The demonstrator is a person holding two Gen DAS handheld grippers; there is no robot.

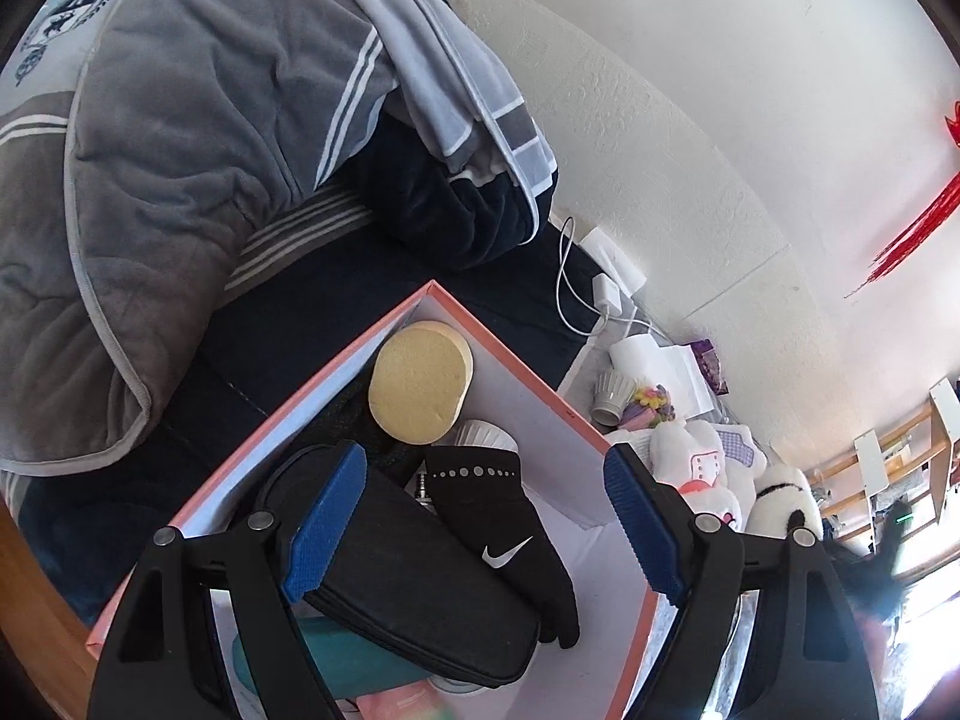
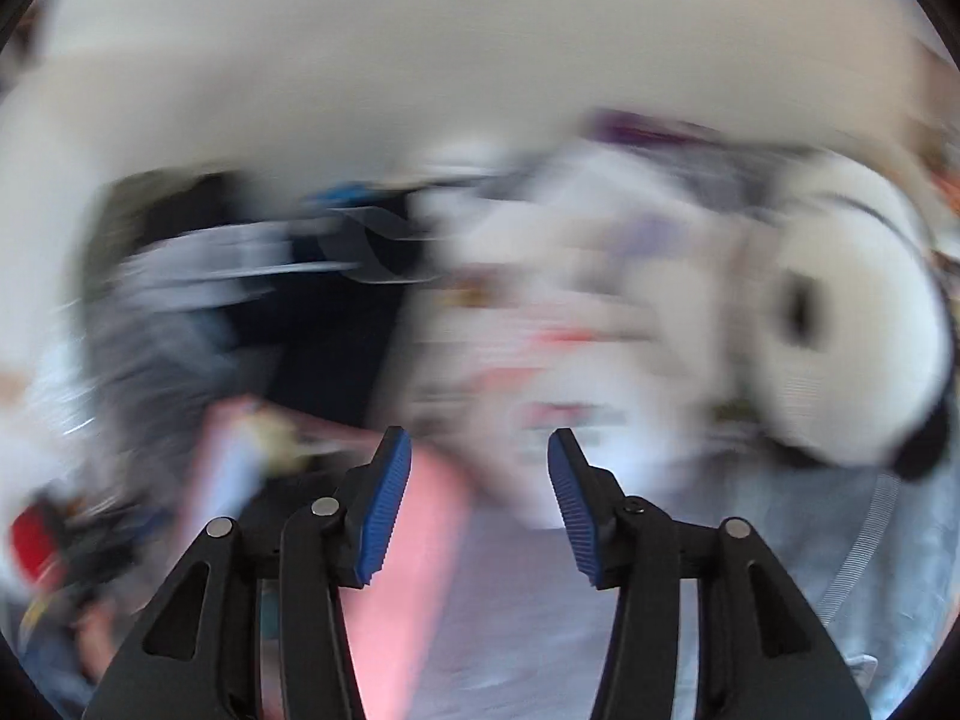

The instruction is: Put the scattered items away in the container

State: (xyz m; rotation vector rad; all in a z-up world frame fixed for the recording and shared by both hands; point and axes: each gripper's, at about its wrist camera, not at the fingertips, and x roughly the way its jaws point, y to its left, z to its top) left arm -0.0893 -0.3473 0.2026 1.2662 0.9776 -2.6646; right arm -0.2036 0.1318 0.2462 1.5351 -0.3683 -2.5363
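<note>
A pink cardboard box [image 1: 336, 372] lies open on a dark bed. Inside it are a yellow oval sponge [image 1: 420, 384], a black glove with a white logo [image 1: 504, 534], a black zip pouch [image 1: 420, 594], a teal item [image 1: 336, 654] and a white ribbed piece [image 1: 483, 435]. My left gripper [image 1: 486, 468] hangs open over the box, one pad above the pouch and the other just outside the box's right wall. The right wrist view is smeared with blur. In it my right gripper [image 2: 480, 438] stands open with nothing between its pads, above the pink box [image 2: 396, 570].
Right of the box lie a grey ribbed cup [image 1: 612, 399], a tissue roll [image 1: 636, 354], white plush toys [image 1: 702, 468] and a panda plush [image 1: 780, 498], the panda plush [image 2: 852, 324] also showing blurred. A charger [image 1: 606, 288] sits by the wall. A grey quilt [image 1: 180, 180] is heaped behind.
</note>
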